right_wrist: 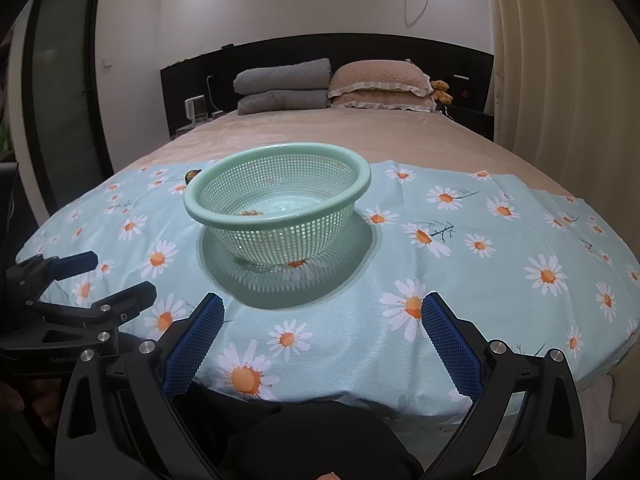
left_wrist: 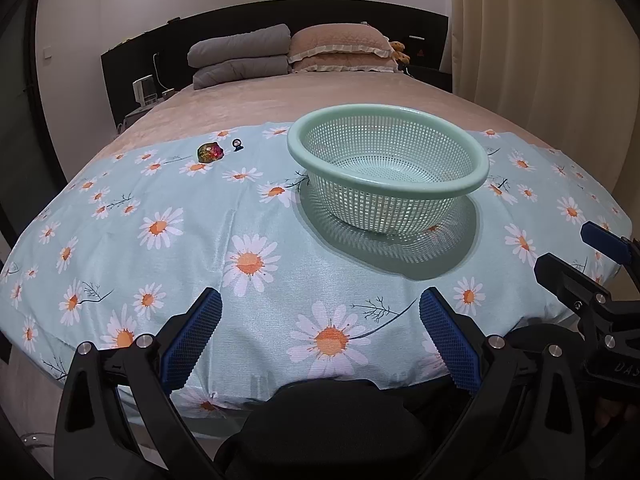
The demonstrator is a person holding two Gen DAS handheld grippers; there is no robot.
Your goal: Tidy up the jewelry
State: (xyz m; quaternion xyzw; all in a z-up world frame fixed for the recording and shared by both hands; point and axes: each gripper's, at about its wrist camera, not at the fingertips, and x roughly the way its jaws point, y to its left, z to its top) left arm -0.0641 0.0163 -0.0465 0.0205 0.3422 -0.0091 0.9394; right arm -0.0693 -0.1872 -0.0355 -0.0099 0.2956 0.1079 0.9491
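Note:
A pale green mesh basket (left_wrist: 476,160) stands on the daisy-print cloth (left_wrist: 248,216); it also shows in the right wrist view (right_wrist: 360,174). A multicoloured bead bracelet (left_wrist: 210,152) and a small dark ring-like piece (left_wrist: 238,145) lie on the cloth far left of the basket. In the right wrist view the bracelet (right_wrist: 193,175) peeks from behind the basket's left rim. My left gripper (left_wrist: 320,308) is open and empty near the cloth's front edge. My right gripper (right_wrist: 322,312) is open and empty, in front of the basket. The right gripper (left_wrist: 580,256) also shows at the left view's right edge.
The cloth covers the foot of a beige bed (left_wrist: 320,96). Grey and beige pillows (left_wrist: 288,52) and a small teddy bear (right_wrist: 440,90) lie at the dark headboard. Curtains (right_wrist: 560,80) hang on the right. A dark door (right_wrist: 60,92) stands on the left.

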